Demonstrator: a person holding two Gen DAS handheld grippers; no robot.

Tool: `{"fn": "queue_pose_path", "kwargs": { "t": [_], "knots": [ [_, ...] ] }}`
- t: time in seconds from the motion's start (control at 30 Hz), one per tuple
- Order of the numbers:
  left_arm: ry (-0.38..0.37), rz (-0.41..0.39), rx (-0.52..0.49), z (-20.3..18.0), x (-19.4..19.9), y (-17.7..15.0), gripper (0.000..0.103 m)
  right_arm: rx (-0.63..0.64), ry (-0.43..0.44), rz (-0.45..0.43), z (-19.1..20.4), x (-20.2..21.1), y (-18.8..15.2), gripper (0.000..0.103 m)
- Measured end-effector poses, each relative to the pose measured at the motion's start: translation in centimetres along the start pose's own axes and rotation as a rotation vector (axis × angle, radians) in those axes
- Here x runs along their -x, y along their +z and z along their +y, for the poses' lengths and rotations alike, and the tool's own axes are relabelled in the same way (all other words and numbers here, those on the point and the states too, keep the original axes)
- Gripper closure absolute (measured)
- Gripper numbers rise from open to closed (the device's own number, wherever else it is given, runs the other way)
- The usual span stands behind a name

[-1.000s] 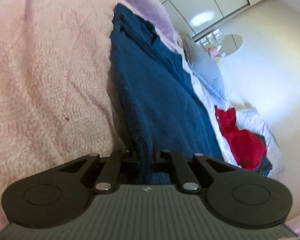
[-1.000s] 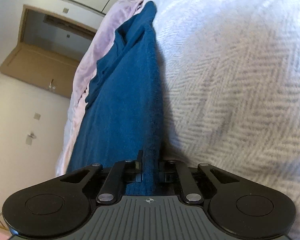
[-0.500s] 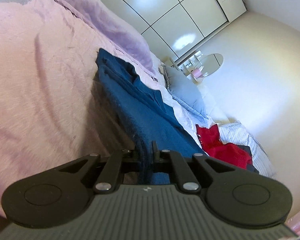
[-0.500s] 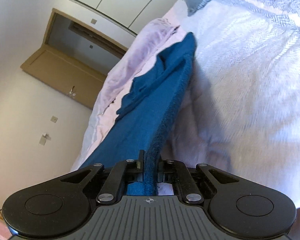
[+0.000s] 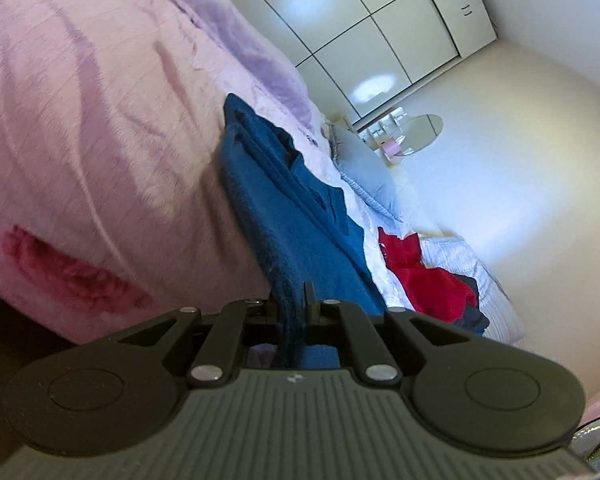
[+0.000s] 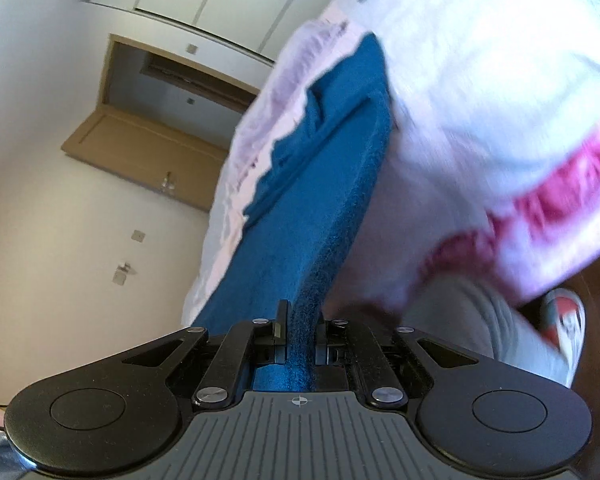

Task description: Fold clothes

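the left gripper (image 5: 294, 312) is clamped narrow on one edge of the blue garment (image 5: 300, 216), the thick fabric pinched between its jaws; from there the cloth stretches away across the pink bedspread (image 5: 80, 120) toward the far side of the bed, where it bunches in loose folds; beyond it lies a red garment (image 5: 424, 276) on the white bedding, well apart from the blue one, with a grey pillow (image 5: 364, 168) further along by the wall; in the right wrist view the right gripper (image 6: 300, 328) is likewise closed tight on another part of the same blue garment (image 6: 320, 208), its edge standing up between the jaws and running off to the pale cover (image 6: 480, 80); a trouser leg (image 6: 472, 320) and a shoe (image 6: 564, 320) of the person show at the lower right; judged from this, the step in hand is drawing the garment taut by two points of one edge, clear of the bed's near side, ahead of a fold; the next move calls for both grips to hold firm and travel together, so the edge stays level and lands squarely over the rest of the cloth; no brand, label or readable writing shows in either view.
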State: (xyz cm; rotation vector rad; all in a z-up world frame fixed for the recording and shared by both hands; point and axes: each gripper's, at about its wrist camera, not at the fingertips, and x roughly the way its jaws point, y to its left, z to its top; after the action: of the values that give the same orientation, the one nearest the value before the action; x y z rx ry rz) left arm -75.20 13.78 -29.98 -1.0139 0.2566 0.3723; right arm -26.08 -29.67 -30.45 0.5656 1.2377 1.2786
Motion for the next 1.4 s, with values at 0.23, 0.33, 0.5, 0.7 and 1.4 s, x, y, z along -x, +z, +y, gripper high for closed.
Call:
{"fn": "queue_pose_path", "kwargs": {
  "t": [0.23,0.33,0.5,0.7,1.4],
  "knots": [
    [-0.032,-0.004,0.046,-0.4,-2.7,4.7,0.098,0.060,0.034,0.004,3.3,-0.9,4.4,0.097],
    [-0.034,0.010,0.037,-1.0,-5.6,8.5,0.098,0.089,0.038,0.011,5.1,-2.6,8.5,0.097],
    [-0.020,0.030,0.090,-0.6,-14.5,16.3,0.097,0.043,0.016,-0.007,5.9,-8.3,17.8,0.097],
    [0.098,0.082,0.235,4.1,-27.5,23.1,0.095,-0.257,-0.136,-0.042,-0.2,-19.2,29.5,0.082],
    [0.185,0.084,-0.808,-0.2,-28.3,21.2,0.080,0.886,-0.563,-0.040,-0.6,-21.4,23.5,0.053]
  ]
}}
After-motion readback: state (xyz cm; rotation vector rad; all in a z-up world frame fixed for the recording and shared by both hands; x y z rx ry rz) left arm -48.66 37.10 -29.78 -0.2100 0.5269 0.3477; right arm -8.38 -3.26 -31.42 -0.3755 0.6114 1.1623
